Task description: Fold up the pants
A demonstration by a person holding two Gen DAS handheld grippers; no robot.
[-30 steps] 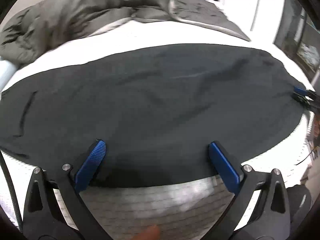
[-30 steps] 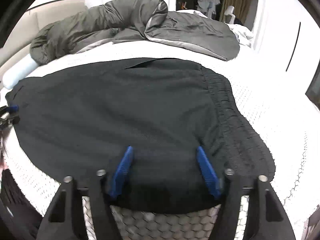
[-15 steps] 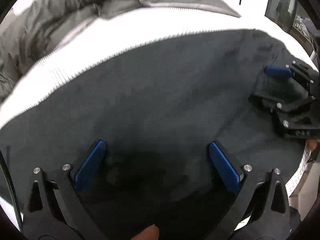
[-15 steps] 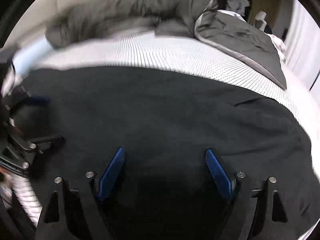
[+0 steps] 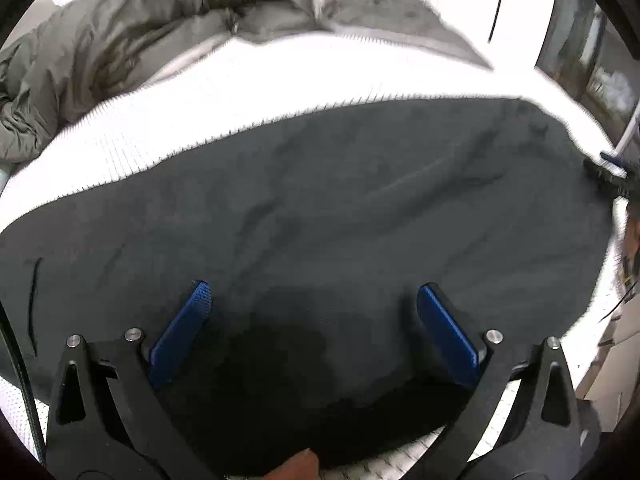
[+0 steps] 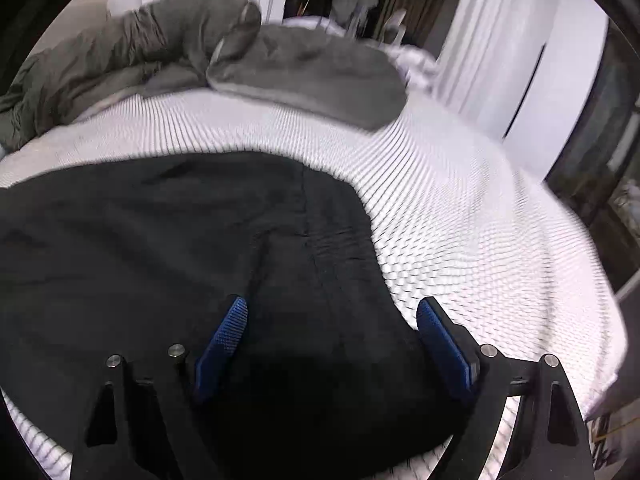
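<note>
From my left wrist camera, the left gripper [image 5: 312, 312] tilts down over the dark, flat-spread fabric pants [image 5: 320, 208] on the white quilted bed cover [image 5: 240, 92], its 2 blue pads spread wide and clamping nothing. A fingertip [image 5: 298, 465] shows at the bottom edge.

From my right wrist camera, the right gripper [image 6: 332, 330] angles down over the waistband end, its jaws just opening, released, with cloth under them. A crumpled grey-green duvet [image 6: 132, 56] lies beyond.

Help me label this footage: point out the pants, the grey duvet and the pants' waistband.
pants [image 5: 340, 216], left wrist view, middle of the dark fabric.
grey duvet [image 6: 312, 68], right wrist view, its flat turned-back part.
waistband [image 6: 340, 240], right wrist view, the gathered strip.
</note>
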